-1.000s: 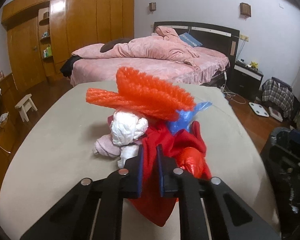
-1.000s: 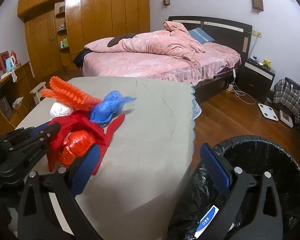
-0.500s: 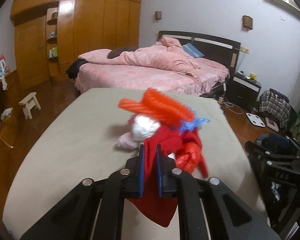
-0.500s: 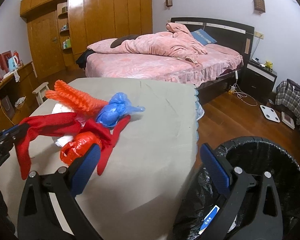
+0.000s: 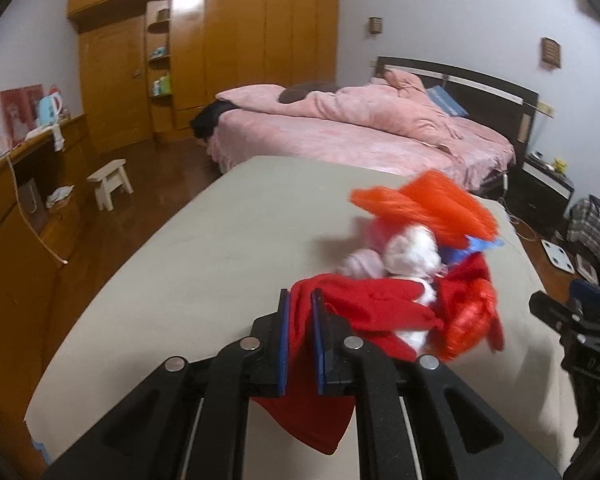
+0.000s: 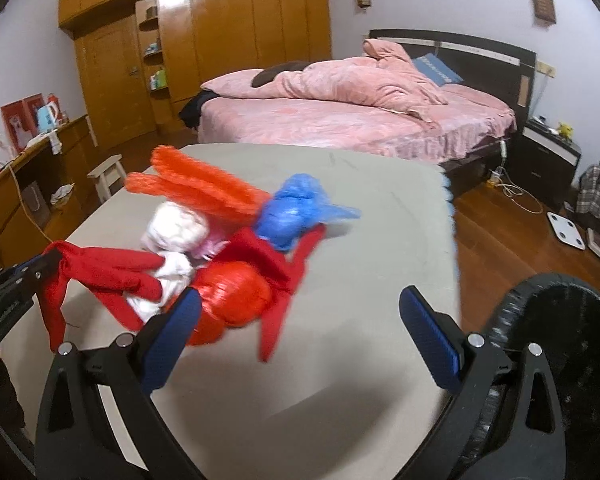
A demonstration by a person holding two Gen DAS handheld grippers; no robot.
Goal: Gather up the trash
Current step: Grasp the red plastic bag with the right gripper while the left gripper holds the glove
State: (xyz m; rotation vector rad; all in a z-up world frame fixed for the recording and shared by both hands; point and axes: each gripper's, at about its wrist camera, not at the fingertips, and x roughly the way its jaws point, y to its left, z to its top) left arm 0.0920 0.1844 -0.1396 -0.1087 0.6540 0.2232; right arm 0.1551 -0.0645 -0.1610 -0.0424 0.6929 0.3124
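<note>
beige table (image 5: 204, 240) | pink bed (image 5: 340, 136) behind | wooden wardrobe (image 5: 220, 60)

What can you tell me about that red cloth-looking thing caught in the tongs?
The red cloth looks like soft, matte fabric, crumpled into long floppy strips. One end is pinched between the blue pads of the shut left tongs, with a flap hanging below them. The rest trails across the grey table into a trash pile, tangled with white crumpled wads, a shiny red plastic bag and a blue bag. The image is blurred.
</note>
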